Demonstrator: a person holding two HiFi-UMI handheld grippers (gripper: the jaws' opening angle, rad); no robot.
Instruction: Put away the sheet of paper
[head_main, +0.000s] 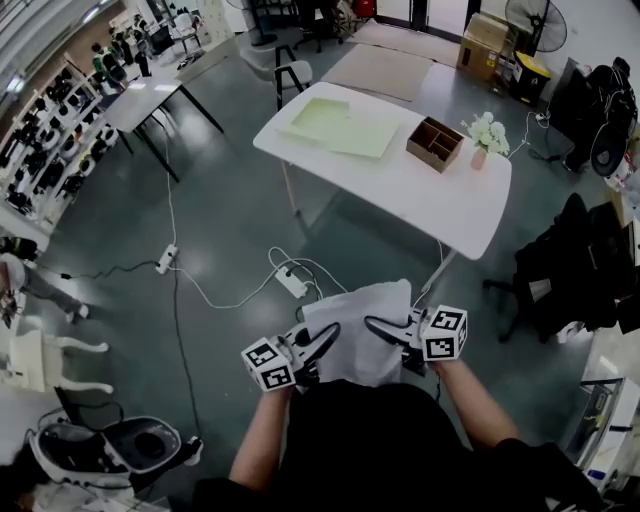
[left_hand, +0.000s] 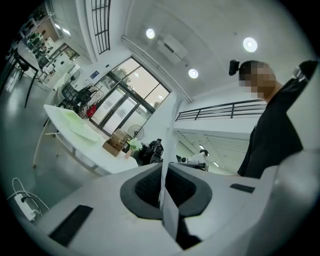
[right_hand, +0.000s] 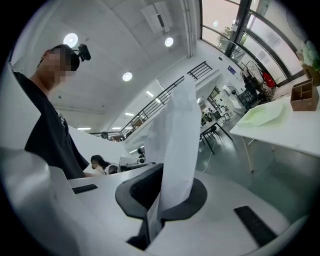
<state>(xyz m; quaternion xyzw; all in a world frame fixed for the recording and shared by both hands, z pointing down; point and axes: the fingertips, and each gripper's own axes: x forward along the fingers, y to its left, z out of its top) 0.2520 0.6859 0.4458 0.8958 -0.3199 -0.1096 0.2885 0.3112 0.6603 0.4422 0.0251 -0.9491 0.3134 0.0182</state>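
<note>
White sheet of paper (head_main: 362, 335) is held over the floor, with the left claw (head_main: 322, 343) and right claw (head_main: 384, 329) each clamped tight on an edge. Carrying step, probably. Next it needs taking to the table (head_main: 400, 195), well apart, likely to the green folder (head_main: 345, 128).

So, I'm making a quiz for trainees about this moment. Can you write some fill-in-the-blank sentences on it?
1. The left tongs and the right tongs are both shut on one sheet of ____.
2. On the white table, the wooden box stands between the flowers and the ____ folders.
3. The power strip lies on the ____.

Missing words: paper; green; floor.
</note>
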